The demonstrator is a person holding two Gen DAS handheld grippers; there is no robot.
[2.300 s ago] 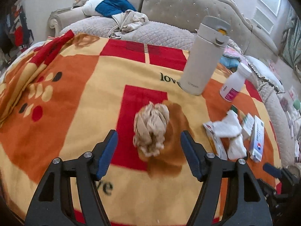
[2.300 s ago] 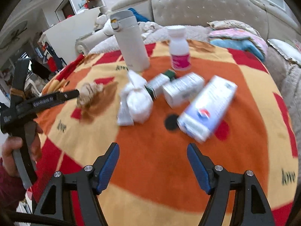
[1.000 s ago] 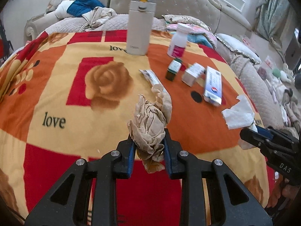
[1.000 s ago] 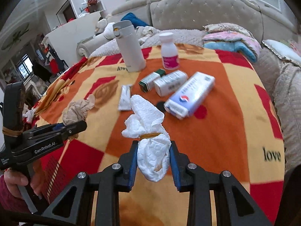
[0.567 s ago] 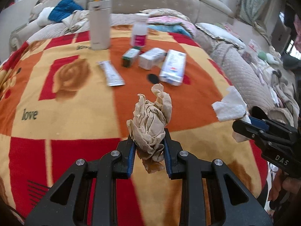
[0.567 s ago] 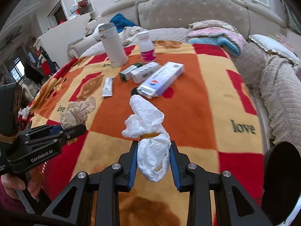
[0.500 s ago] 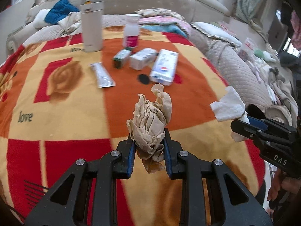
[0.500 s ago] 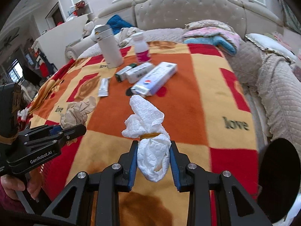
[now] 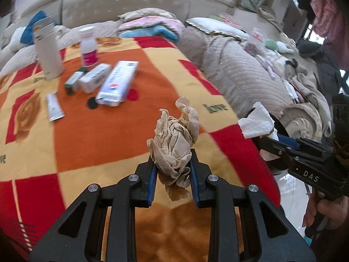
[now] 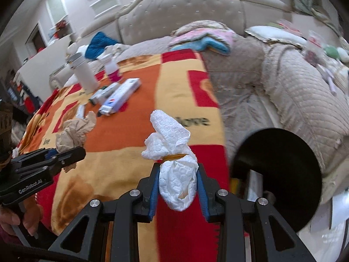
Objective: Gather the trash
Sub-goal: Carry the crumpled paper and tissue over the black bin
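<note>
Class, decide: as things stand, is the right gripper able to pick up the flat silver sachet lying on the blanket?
Probably not yet: the right gripper is shut on a crumpled white tissue, so its jaws are full, and the silver sachet lies far off.

A flask (image 9: 47,50), bottle (image 9: 88,47) and boxes (image 9: 117,83) stand on the blanket (image 9: 152,76), a bin (image 10: 277,170) right of it.

the near half of the blanket (image 9: 122,135) lies bare, open to a pass. at its far left stand a flask (image 9: 48,50) and a bottle (image 9: 88,48), with a cluster of boxes (image 9: 102,80) and a sachet (image 9: 53,107) just in front. past the blanket's right edge a black bin (image 10: 277,174) sits against the quilted bed side (image 10: 301,100).
</note>
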